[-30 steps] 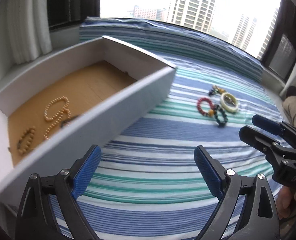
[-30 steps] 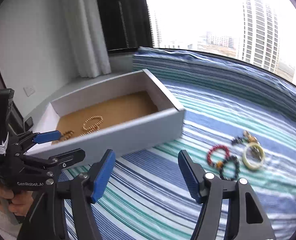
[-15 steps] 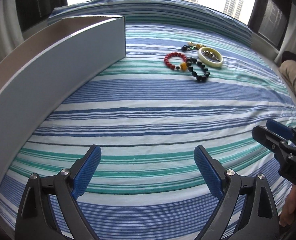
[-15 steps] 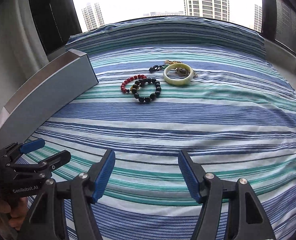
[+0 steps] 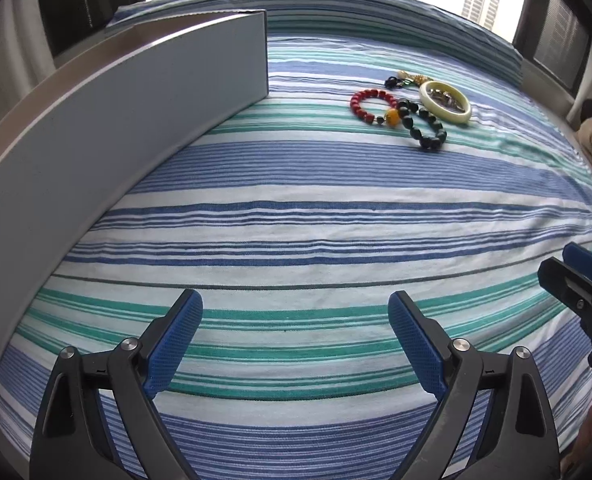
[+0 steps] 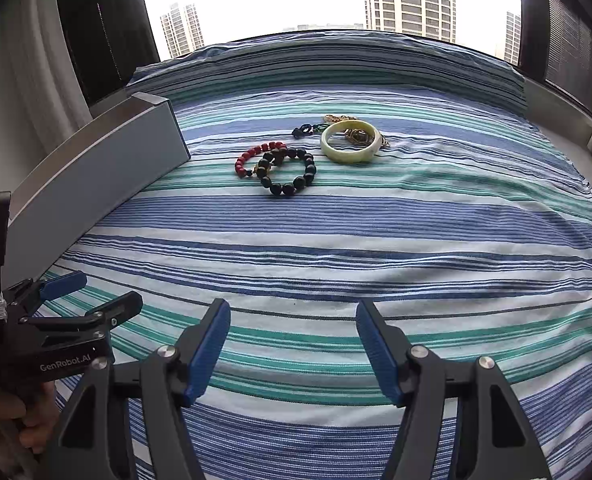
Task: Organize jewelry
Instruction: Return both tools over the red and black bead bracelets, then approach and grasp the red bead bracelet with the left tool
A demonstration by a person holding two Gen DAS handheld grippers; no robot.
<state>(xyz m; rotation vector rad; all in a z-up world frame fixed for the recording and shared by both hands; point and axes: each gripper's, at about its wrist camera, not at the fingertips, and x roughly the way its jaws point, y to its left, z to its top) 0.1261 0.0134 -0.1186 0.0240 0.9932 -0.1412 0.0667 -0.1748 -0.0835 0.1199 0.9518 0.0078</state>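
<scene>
Both grippers hang over the striped bedspread (image 5: pixel 296 208) with nothing between their jaws. The left gripper (image 5: pixel 296 340) has the long box (image 5: pixel 135 104) ahead on its left, resting on the bedspread. Far ahead and to its right lies the jewelry cluster. There the red bead bracelet (image 5: pixel 370 105) is nearest the box, the dark bead bracelet (image 5: pixel 426 128) overlaps it on the right, and the bangle (image 5: pixel 444 102) lies just beyond, over a small chain piece (image 6: pixel 358 136). The right gripper (image 6: pixel 291 350) sits to the right of the left one, with the cluster straight ahead of it.
</scene>
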